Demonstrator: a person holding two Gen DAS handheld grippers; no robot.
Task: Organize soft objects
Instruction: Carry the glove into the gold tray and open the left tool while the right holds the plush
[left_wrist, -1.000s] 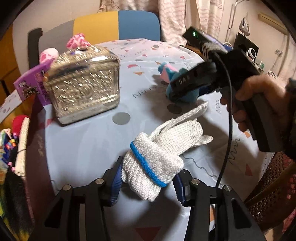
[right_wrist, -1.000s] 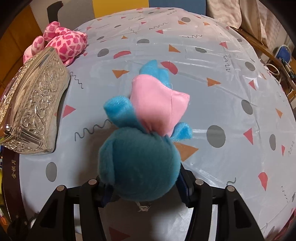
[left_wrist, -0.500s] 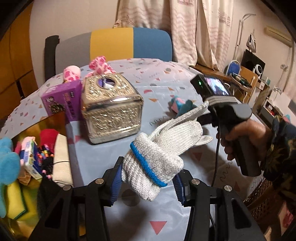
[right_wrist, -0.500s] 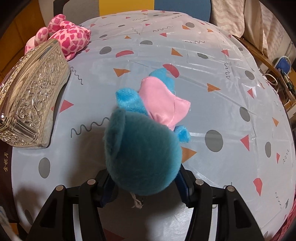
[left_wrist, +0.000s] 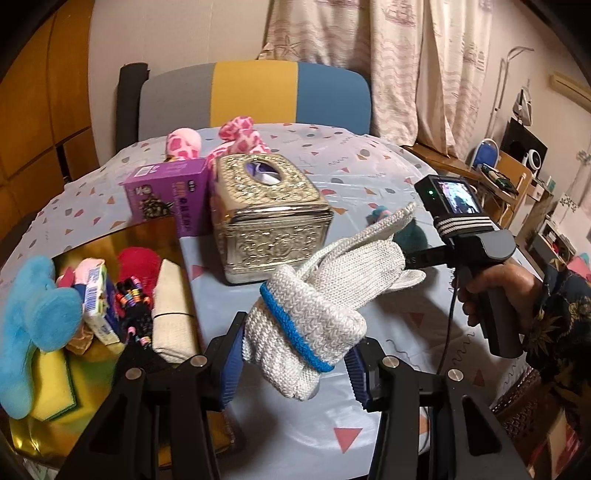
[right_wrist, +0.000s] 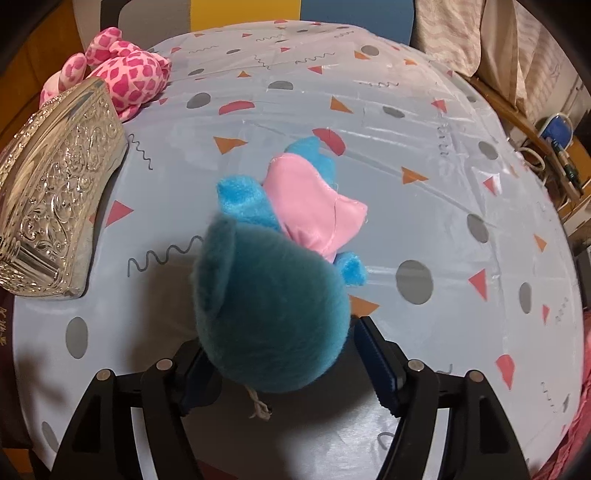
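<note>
Patterned table | our left gripper clamps glove for bin | right gripper, just opening, frees plush

Left gripper clamped; right gripper (jaws just widening) loosened.

Glove: coarse white knit, blue ribbed cuff band. Plush toy: short teal pile, matt; one smooth pink satin-like patch. Tissue box: embossed silver metal look, glossy. Tablecloth: smooth plastic film, slight sheen, creased. Purple box: printed card. Spotted toy: soft pink fleece. Gripper pads: ribbed blue, rubber-like; frames matt black plastic.
</note>
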